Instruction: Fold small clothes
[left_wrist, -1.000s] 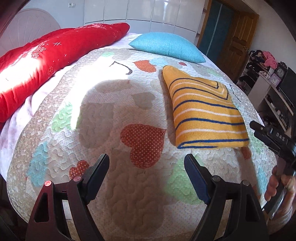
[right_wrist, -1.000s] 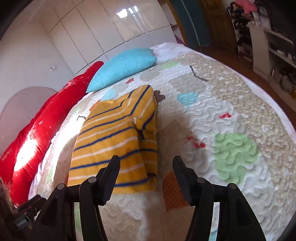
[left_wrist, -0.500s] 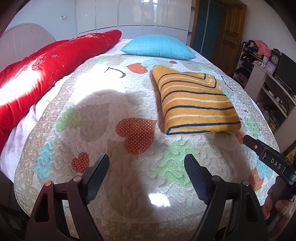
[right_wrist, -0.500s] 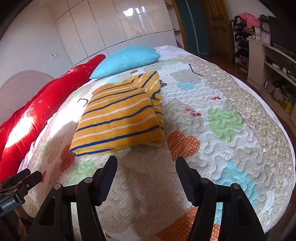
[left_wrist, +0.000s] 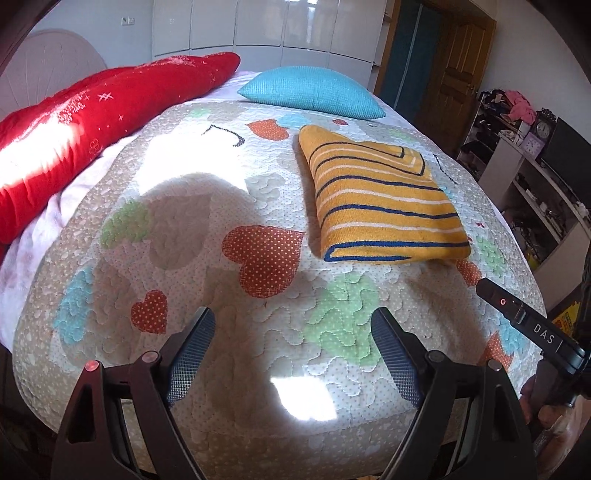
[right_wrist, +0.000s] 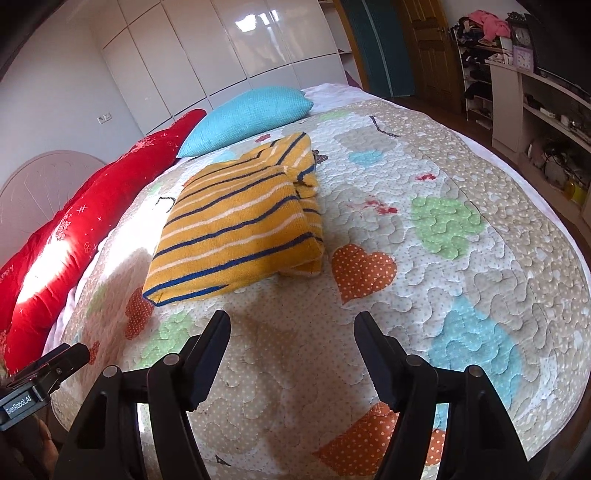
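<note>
A yellow garment with blue and white stripes (left_wrist: 380, 199) lies folded into a thick rectangle on the quilted bed (left_wrist: 184, 221); it also shows in the right wrist view (right_wrist: 240, 225). My left gripper (left_wrist: 293, 345) is open and empty, above the near part of the bed, well short of the garment. My right gripper (right_wrist: 291, 343) is open and empty, just short of the garment's near edge. The right gripper's body shows at the right edge of the left wrist view (left_wrist: 532, 325).
A long red bolster (left_wrist: 92, 122) lies along the bed's left side. A blue pillow (left_wrist: 310, 92) lies at the head. Shelves with clutter (left_wrist: 535, 155) and a wooden door (left_wrist: 458, 62) stand to the right. White wardrobes (right_wrist: 229, 59) line the far wall.
Both grippers have pulled back from the folded garment toward the foot of the bed, both open throughout. The garment lies where it was.
</note>
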